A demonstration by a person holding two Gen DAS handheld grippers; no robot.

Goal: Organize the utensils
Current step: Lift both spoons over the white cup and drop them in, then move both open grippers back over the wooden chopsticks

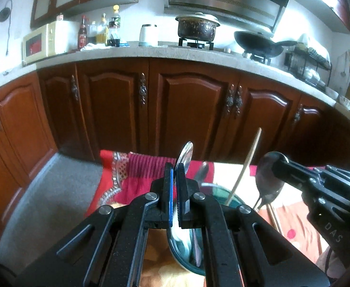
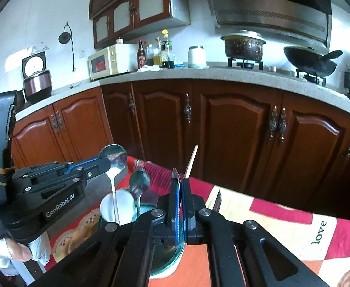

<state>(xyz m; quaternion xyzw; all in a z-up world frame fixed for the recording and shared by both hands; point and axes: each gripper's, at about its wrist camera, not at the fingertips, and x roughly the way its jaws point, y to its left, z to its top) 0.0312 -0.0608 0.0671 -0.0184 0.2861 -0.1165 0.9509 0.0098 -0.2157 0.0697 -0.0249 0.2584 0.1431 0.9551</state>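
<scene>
Left gripper (image 2: 104,163) "GenRobot.AI", right gripper (image 1: 276,167) "DAS": fingers of each apparently clamp one spoon.

Table (image 2: 282,217) under patchwork cloth
Red-patterned cloth (image 1: 127,179) covers the top; teal bowl (image 2: 170,256) sits on it, utensils standing inside.

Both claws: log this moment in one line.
left claw shut on left spoon; right claw shut on right spoon; handles down toward teal bowl
</scene>
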